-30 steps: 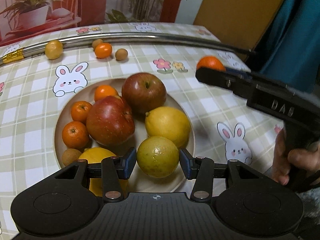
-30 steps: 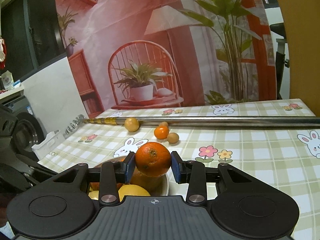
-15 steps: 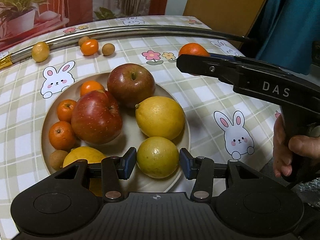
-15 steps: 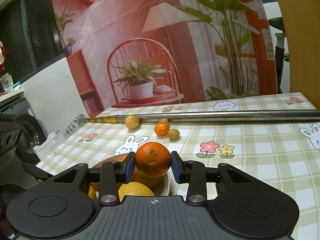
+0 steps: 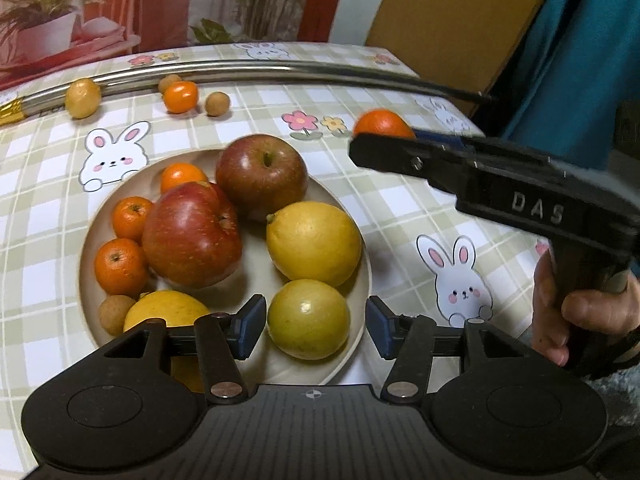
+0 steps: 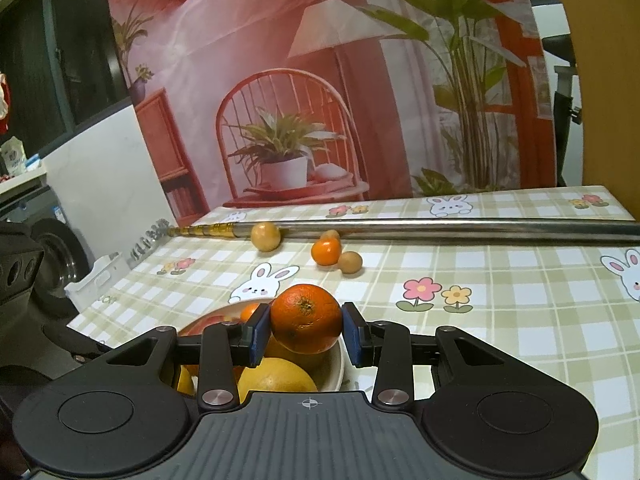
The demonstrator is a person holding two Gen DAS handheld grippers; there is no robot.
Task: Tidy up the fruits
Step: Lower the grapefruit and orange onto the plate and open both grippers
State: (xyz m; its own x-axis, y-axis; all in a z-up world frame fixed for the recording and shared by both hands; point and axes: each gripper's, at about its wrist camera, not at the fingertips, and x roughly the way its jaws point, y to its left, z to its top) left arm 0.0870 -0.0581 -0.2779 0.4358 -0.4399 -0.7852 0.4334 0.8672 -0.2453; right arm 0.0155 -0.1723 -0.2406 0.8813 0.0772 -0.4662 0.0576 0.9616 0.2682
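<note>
Above the round beige plate of fruit, a yellow-green lemon is flanked by the left gripper, whose jaws have just been opening, apparently without contact. A round orange mandarin is clamped by the right gripper over the plate's edge.

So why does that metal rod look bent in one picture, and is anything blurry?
Left wrist view: the fisheye lens bows the metal rod into an arc, and the orange and the far rod end are slightly smeared. Right wrist view: the rod runs nearly straight and the orange is sharp, while the room at left is dark.
</note>
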